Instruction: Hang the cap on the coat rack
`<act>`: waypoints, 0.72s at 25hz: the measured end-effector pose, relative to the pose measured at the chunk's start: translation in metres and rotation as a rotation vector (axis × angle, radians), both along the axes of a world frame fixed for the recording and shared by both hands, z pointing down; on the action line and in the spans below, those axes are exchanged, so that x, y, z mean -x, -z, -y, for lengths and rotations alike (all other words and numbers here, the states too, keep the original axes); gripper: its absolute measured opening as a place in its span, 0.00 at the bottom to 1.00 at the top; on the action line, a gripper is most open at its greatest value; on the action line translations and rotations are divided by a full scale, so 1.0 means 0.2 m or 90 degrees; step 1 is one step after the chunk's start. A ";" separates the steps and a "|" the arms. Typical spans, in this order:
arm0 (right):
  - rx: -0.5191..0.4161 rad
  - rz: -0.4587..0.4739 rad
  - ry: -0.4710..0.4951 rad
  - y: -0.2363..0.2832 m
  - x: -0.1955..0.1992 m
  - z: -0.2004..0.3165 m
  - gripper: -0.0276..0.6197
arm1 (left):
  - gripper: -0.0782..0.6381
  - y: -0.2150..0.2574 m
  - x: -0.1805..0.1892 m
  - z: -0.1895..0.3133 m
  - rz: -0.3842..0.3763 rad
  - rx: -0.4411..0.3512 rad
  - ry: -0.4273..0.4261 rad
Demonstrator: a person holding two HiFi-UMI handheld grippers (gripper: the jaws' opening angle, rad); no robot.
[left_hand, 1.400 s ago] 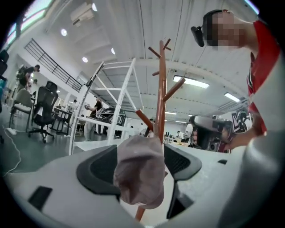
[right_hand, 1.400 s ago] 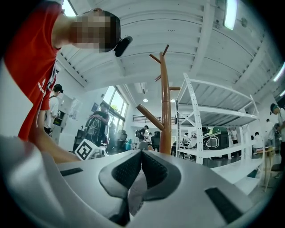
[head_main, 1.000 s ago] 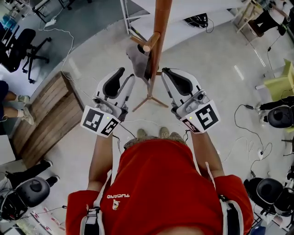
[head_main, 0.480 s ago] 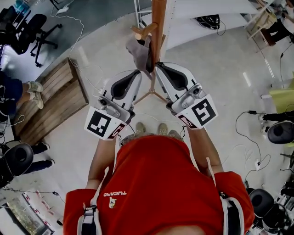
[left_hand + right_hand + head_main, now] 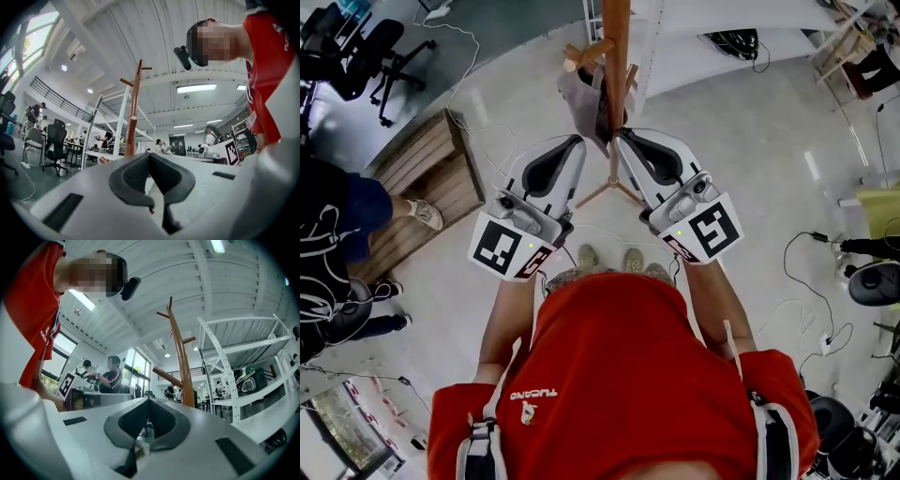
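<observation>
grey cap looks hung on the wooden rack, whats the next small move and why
Probably ease both grippers straight back from the wooden coat rack. The grey fabric cap hangs on a peg, and the left gripper and right gripper are shut on nothing, close beside the pole, so a sideways swing might knock the cap.

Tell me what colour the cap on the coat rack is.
Grey. The cap shows best in the head view.
</observation>
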State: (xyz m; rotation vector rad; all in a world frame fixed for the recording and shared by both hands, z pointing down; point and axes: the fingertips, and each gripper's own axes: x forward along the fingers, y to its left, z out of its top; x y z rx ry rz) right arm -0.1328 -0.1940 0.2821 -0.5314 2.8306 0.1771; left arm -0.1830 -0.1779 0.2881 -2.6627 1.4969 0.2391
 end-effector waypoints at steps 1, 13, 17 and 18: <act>0.001 0.000 0.001 0.00 0.00 0.00 0.08 | 0.12 0.00 0.00 0.00 -0.001 0.001 0.002; -0.007 0.004 0.005 0.02 -0.01 -0.01 0.08 | 0.12 0.03 0.05 -0.02 -0.014 -0.008 0.018; -0.009 0.002 0.004 0.02 0.00 -0.02 0.08 | 0.12 0.03 0.06 -0.03 -0.016 -0.010 0.018; -0.009 0.002 0.003 0.02 0.00 -0.02 0.08 | 0.12 0.03 0.06 -0.03 -0.016 -0.010 0.018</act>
